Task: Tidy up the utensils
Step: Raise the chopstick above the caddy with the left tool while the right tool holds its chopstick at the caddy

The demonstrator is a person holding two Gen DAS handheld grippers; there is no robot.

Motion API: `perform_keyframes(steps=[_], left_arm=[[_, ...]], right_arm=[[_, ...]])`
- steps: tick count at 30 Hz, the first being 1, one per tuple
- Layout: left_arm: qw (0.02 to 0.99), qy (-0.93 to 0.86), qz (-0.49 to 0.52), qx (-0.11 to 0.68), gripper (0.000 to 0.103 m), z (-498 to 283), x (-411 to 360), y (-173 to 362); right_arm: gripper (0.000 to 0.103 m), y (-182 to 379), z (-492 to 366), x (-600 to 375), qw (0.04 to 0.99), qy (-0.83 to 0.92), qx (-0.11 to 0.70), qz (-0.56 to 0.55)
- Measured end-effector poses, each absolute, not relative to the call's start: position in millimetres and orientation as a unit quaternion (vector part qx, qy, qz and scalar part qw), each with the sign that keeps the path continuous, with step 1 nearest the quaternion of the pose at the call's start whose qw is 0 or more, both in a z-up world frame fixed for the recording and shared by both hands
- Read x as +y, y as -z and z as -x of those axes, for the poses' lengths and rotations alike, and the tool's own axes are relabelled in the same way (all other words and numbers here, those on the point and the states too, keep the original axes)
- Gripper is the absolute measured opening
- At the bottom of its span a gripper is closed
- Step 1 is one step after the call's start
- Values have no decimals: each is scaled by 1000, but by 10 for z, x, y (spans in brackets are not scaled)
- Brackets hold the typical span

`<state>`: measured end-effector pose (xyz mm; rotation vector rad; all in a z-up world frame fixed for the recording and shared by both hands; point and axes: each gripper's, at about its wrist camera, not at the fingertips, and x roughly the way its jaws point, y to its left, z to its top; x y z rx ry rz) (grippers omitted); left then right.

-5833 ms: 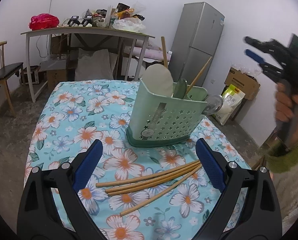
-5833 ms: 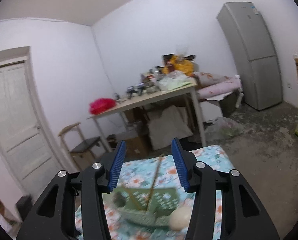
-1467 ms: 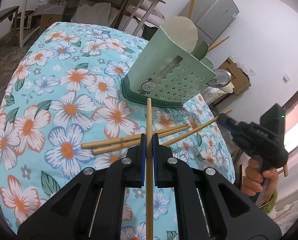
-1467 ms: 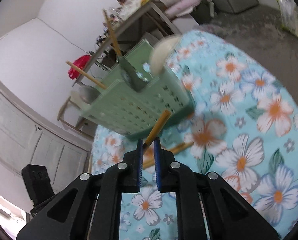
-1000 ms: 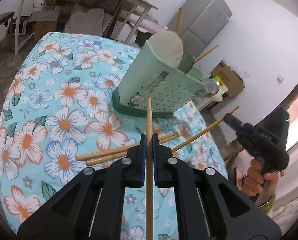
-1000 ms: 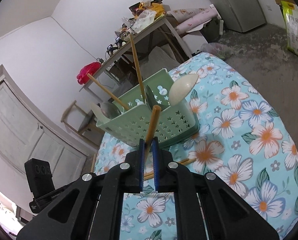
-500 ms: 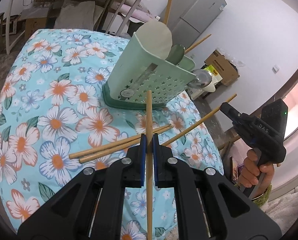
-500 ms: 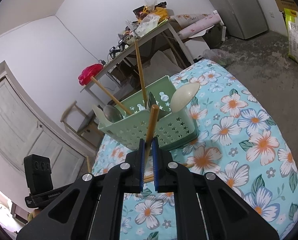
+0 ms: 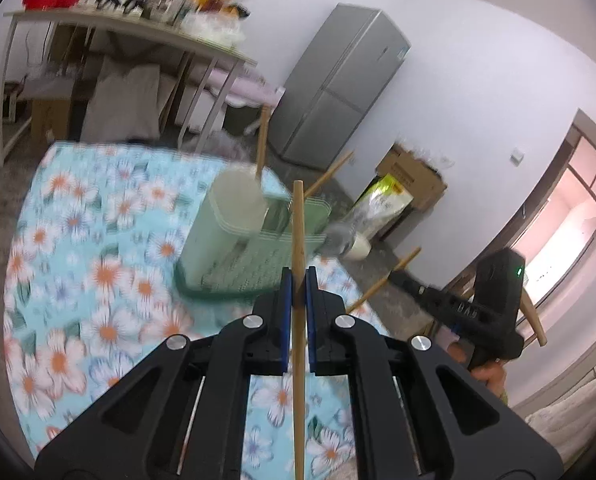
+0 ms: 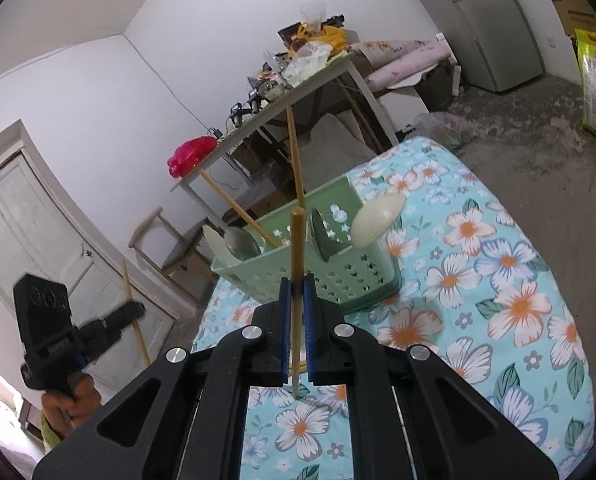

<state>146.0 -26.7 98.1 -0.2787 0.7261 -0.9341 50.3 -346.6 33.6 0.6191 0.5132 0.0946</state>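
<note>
The chopstick (image 10: 297, 248) looks like smooth pale wood. The green basket (image 10: 349, 276) is matt perforated plastic. A floral cloth (image 10: 497, 280) covers the desk. The spoon (image 10: 242, 243) is shiny metal.

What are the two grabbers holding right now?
Left hand-held gripper: closed on a wooden chopstick.
Right hand-held gripper: closed on another wooden chopstick.

left gripper (image 9: 296, 292): jaws clamped on a thin stick, aimed slightly down, view blurred | right gripper (image 10: 296, 292): likewise pinched shut on a stick, probably level-ish, hand (image 10: 68, 396) gripping left handle
</note>
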Motion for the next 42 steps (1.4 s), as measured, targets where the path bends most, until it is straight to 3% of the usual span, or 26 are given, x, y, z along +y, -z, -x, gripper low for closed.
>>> perform_keyframes(steps=[28,42], left_arm=[[866,453,149,149,5,-1813,-815,-2013],[923,357,105,97,5,-2117,-1549,-1825]], right_arm=[[6,-435,-397,-3578,923,-38,236,-303],[6,-397,-422,-3593,921,-33,241,-306]])
